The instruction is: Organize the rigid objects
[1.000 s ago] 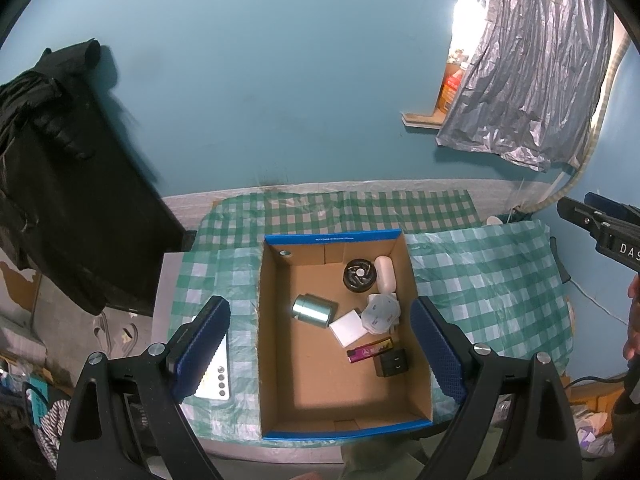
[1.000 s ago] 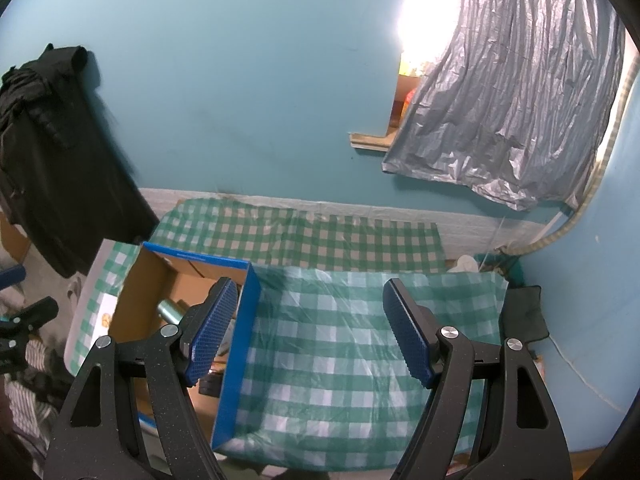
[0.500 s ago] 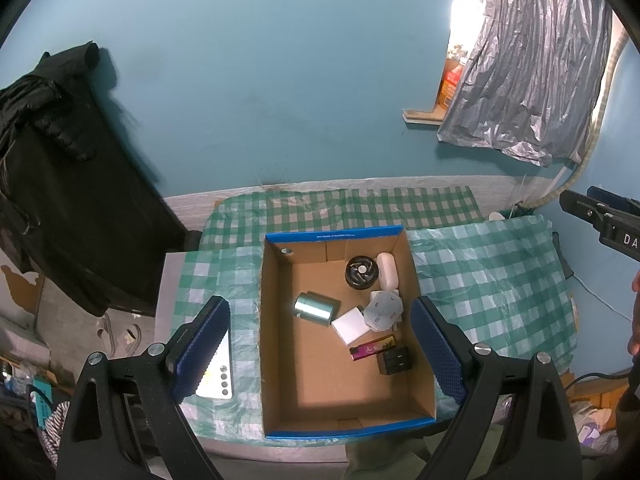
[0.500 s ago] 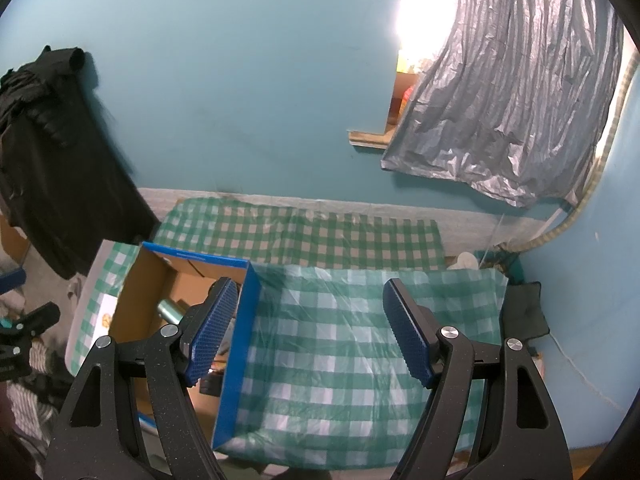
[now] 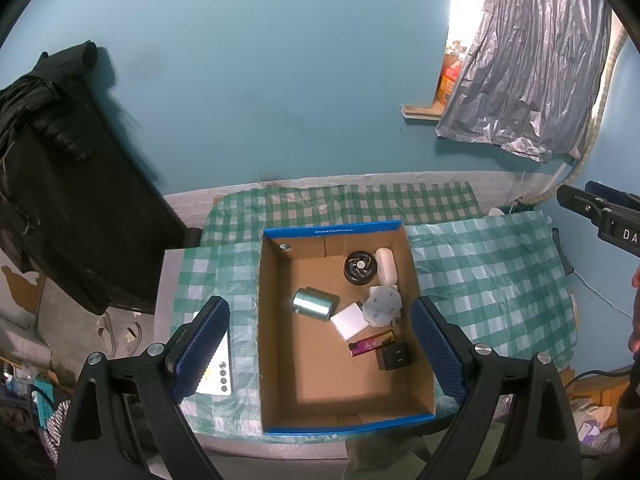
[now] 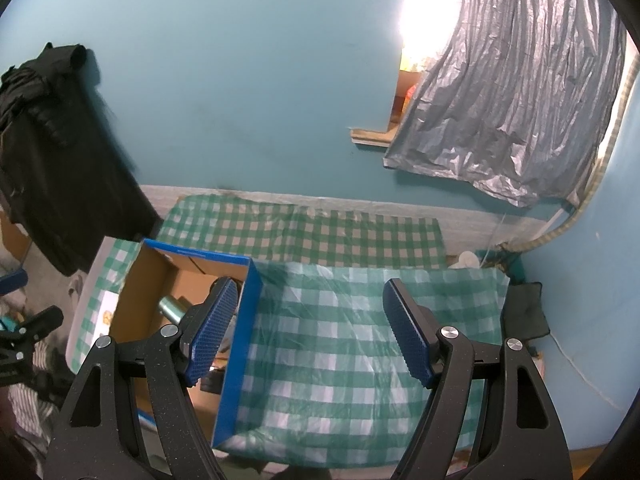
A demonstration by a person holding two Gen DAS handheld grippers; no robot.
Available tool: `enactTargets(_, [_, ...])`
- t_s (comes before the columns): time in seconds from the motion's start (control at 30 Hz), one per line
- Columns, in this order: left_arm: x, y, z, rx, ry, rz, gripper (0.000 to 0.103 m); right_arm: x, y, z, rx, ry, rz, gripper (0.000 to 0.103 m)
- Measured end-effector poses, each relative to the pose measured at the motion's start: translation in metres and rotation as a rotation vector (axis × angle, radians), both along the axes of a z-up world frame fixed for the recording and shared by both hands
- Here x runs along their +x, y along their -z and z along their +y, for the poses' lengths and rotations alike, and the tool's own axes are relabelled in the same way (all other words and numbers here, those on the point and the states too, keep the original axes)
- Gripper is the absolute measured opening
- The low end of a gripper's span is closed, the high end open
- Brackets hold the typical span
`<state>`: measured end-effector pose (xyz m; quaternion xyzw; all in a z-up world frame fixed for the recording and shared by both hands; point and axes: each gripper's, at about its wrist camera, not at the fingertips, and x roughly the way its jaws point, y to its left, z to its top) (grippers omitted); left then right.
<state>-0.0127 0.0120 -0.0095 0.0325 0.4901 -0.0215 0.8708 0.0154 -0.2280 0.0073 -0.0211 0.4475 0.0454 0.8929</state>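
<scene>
An open cardboard box with a blue rim (image 5: 332,232) stands on the green checked cloth. Inside lie a silver metal cylinder (image 5: 314,304), a black round disc (image 5: 360,267), a white oval bar (image 5: 387,266), a grey faceted piece (image 5: 383,307), a white square block (image 5: 350,321), a purple lighter (image 5: 371,343) and a black cube (image 5: 393,356). My left gripper (image 5: 320,344) is open and empty, high above the box. My right gripper (image 6: 310,326) is open and empty above the cloth, right of the box (image 6: 240,332).
A white card with dots (image 5: 218,376) lies on the cloth left of the box. The green checked cloth (image 6: 340,344) covers the table. A black jacket (image 5: 60,184) hangs at the left. A grey plastic sheet (image 6: 508,112) hangs at the back right.
Both grippers have drifted slightly; the box sits a little lower in the left wrist view. Nothing was taken hold of or let go.
</scene>
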Motion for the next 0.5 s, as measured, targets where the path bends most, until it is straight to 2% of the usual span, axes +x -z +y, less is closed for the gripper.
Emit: enactTargets(0.5, [0.0017, 0.0003, -0.0009, 0.0, 0.008, -0.003, 0.093, 0.0019, 0.0008, 0.0034, -0.004, -0.003, 0.011, 0.076])
